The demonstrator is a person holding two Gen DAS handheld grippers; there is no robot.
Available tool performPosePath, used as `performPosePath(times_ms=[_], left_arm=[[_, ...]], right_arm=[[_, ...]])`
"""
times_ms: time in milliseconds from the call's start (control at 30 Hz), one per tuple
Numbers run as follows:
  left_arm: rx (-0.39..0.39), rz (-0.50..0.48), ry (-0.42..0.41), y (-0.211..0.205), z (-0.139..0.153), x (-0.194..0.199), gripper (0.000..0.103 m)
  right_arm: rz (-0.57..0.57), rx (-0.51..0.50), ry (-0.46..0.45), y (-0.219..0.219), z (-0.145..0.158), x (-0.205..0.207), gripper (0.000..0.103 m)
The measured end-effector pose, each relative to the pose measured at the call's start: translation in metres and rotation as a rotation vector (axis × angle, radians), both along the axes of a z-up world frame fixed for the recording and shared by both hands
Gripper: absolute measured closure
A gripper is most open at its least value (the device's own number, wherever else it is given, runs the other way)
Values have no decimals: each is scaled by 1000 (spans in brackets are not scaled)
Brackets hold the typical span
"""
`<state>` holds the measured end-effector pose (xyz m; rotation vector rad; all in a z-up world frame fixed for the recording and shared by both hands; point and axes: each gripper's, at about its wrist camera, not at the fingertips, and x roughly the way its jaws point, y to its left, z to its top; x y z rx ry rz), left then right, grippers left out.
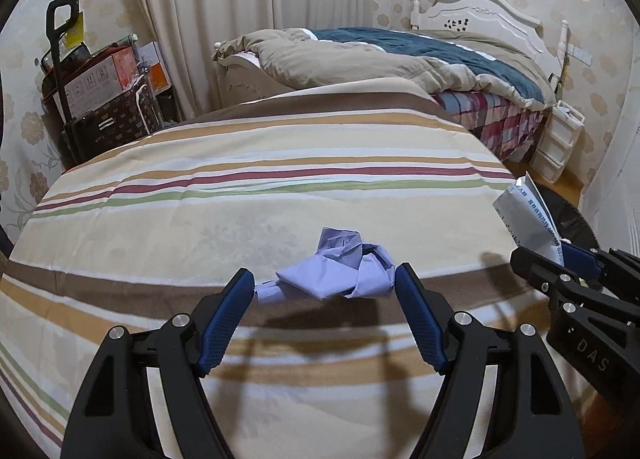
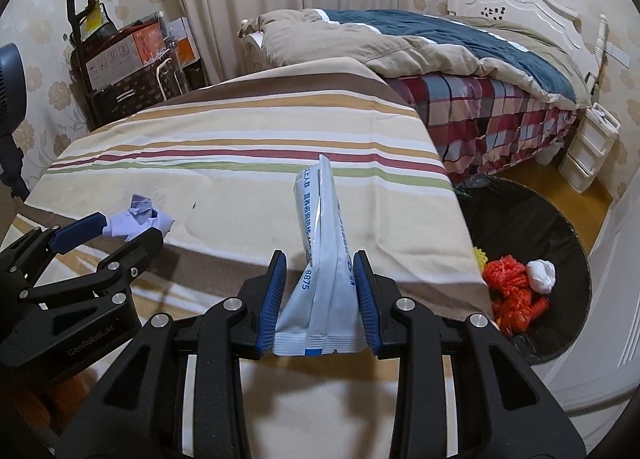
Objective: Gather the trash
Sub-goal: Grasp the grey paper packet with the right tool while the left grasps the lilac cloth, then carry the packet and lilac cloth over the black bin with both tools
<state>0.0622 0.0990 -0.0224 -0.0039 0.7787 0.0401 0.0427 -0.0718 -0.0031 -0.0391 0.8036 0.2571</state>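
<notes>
My right hand-held gripper [image 2: 320,291] is clenched on a white packet [image 2: 320,243], lifted above the striped desk [image 2: 240,139]. My left hand-held gripper [image 1: 325,287] grasps a crumpled lilac paper [image 1: 340,267], raised off the cloth. Down to the right, the black-lined bin [image 2: 560,227] already holds red and white scraps. I judge both pieces still need dropping in.

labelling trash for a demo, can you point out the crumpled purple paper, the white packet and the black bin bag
crumpled purple paper [image 1: 336,269], left wrist view, middle of the wad
white packet [image 2: 322,243], right wrist view, its upright middle fold
black bin bag [image 2: 520,215], right wrist view, bare inner wall above the red trash
</notes>
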Motion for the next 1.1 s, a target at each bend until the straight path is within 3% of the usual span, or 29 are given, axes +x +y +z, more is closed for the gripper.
performPosePath(times_ms=[433, 1100], left_arm=[[-26, -33, -44, -31, 12, -21, 30], [-9, -242, -129, -131, 32, 1, 30]], right_arm=[[-79, -1, -41, -45, 7, -36, 69], [-301, -8, -115, -144, 20, -41, 69]])
